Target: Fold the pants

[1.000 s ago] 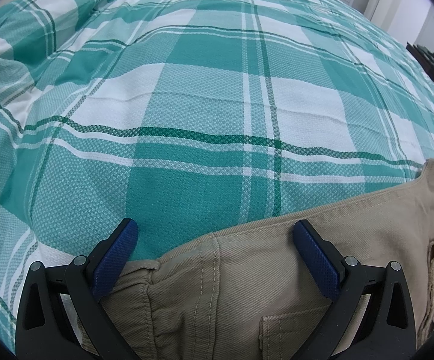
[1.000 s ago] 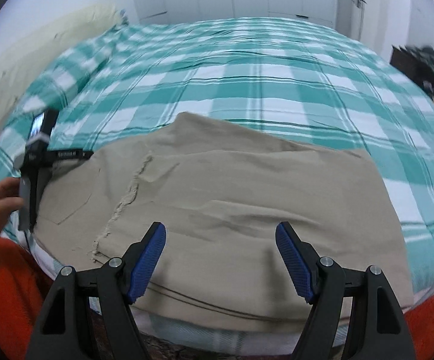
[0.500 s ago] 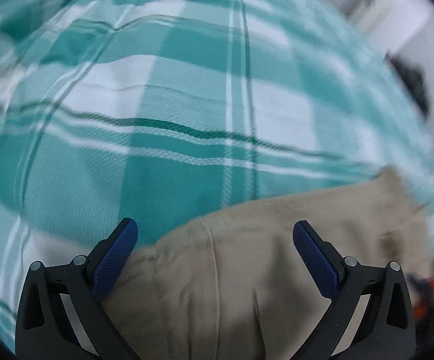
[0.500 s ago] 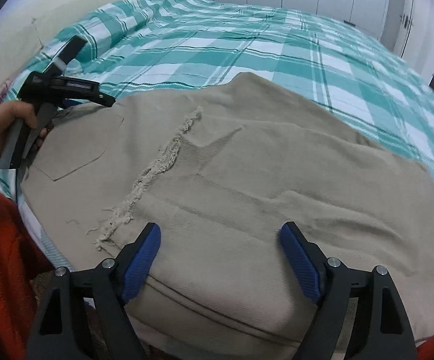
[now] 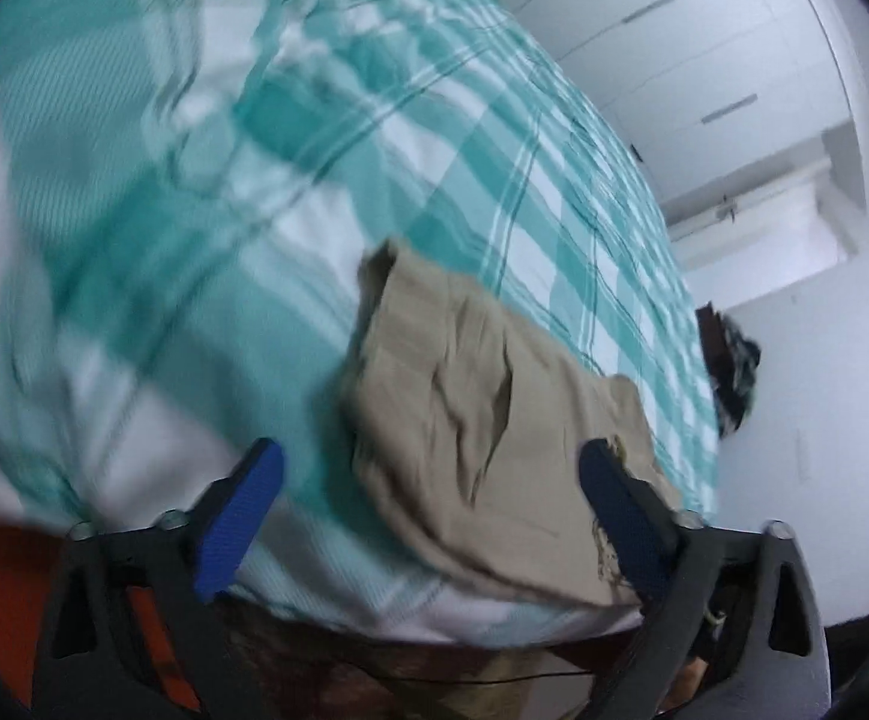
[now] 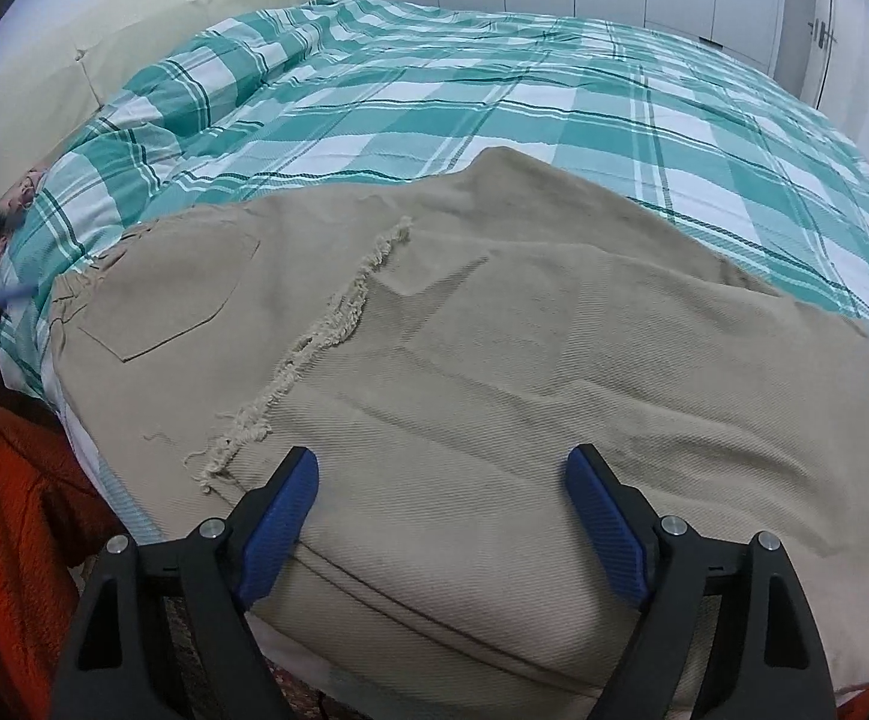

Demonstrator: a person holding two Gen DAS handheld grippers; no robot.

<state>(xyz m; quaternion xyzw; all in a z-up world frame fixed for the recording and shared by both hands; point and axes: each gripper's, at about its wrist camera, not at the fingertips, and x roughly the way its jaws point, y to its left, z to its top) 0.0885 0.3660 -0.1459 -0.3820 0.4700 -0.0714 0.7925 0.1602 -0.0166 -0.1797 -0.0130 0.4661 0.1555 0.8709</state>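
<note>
Left wrist view, blurred: the left gripper point(image 5: 428, 516) hangs over the bed point(image 5: 194, 276) edge. Its blue fingers point(image 5: 239, 516) are wide apart but closing, holding nothing. The folded tan pants point(image 5: 482, 408) lie on the checked cover at the bed's near edge, beyond and between the fingers, nearer the right one.

Right wrist view: the right gripper point(image 6: 440, 516) has its fingers point(image 6: 281, 519) spread wide, gripping nothing. The pants point(image 6: 494, 348) lie flat along the bed's point(image 6: 494, 90) near edge, filling the gap between and beyond the fingers, frayed hem to the left.
</note>
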